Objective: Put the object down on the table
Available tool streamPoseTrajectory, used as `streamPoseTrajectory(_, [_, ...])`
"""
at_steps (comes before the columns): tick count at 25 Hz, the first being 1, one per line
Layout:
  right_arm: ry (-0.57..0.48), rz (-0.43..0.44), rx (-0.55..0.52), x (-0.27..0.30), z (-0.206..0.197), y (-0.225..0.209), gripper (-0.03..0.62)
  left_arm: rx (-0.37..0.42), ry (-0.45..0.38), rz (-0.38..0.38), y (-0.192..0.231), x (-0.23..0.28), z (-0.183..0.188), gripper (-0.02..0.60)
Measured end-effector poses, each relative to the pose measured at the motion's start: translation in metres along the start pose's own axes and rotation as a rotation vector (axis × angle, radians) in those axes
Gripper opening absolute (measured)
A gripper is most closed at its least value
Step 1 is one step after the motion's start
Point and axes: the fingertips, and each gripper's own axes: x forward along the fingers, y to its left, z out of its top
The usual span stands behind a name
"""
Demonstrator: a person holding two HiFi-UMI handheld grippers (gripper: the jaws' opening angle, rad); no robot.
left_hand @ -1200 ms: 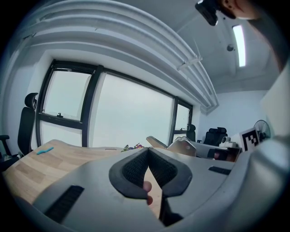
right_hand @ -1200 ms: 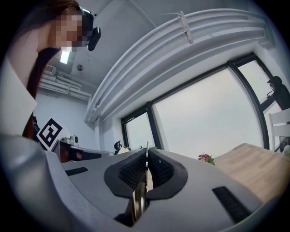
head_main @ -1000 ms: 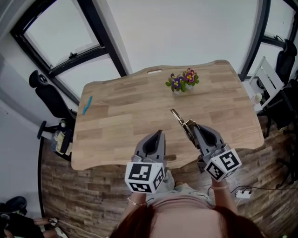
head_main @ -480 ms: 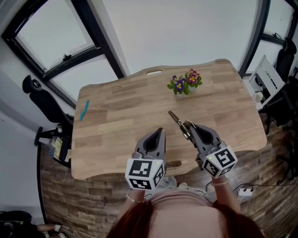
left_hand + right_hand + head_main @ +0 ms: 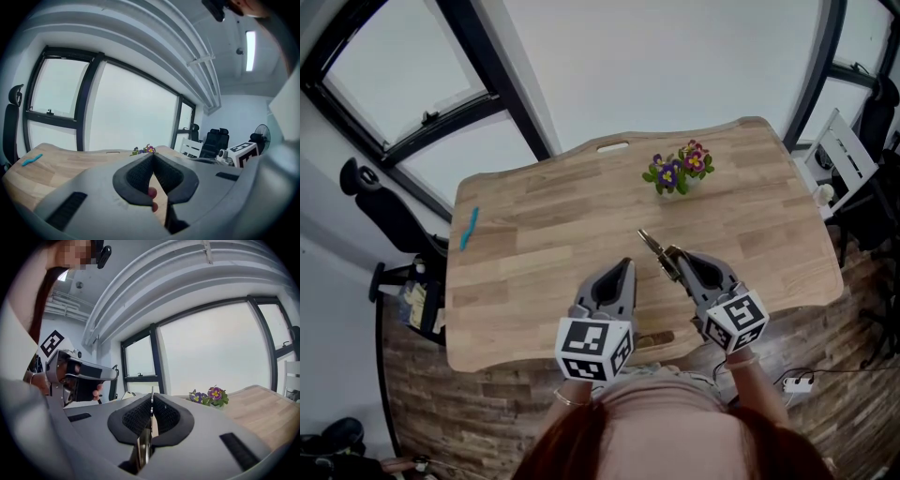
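Since a second ago the right gripper [image 5: 680, 259] has drifted slightly toward the table's [image 5: 534, 216] left side, its jaws still clamped on the thin metal utensil [image 5: 653, 246]; the left gripper [image 5: 624, 266] has hardly shifted, jaws together on nothing, over the near edge. A pot of purple and pink flowers [image 5: 679, 173] stands by the far edge, in line beyond the utensil. A small blue object [image 5: 469, 228] lies at the left edge, well apart. The utensil juts from the right jaws toward the far edge, over the table's near-right part; contact with the wood cannot be told.
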Motion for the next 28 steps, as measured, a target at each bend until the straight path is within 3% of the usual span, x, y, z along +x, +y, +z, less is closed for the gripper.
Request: streamPoseTrajectory(28, [0.227,-0.006,-0.073,0.066,-0.087,-0.020,0.005,-0.060,0.060,0.016,0.052,0.030,-0.020,0.002])
